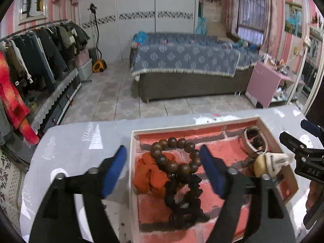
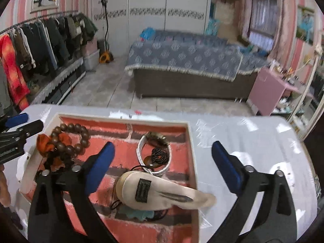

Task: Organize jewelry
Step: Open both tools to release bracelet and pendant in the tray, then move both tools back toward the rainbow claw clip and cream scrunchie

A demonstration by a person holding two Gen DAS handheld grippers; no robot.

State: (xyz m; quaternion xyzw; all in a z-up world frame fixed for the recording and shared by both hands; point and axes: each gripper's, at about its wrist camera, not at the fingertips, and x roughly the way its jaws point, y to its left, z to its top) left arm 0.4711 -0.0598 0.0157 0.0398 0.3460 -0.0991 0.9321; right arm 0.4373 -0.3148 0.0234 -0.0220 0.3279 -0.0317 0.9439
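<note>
Both hand-held grippers hang over the tray on the bench, both pointing down at an angle.

Left hand-held gripper: jaws wide apart, nothing clamped. Bead bracelet lies between and just ahead of its blue fingers, not touched by the pads. Orange cloth sits under the beads, toward its left finger. Black bead string lies below the bracelet, nearer the gripper body. All of it rests on the tray's brick-print floor.

Right hand-held gripper: jaws spread to full width, empty. Its left finger is over the tray, its right finger is beyond the tray's right rim, over bare bench. White bangle lies ahead, between the fingers, with a dark pendant inside the ring. The cream horn-shaped piece lies just below the gripper's gap, its tip over the right rim. Something teal peeks out under it; can't tell what it is.

From the right gripper, the left one shows at far left, beside the beads.
</note>
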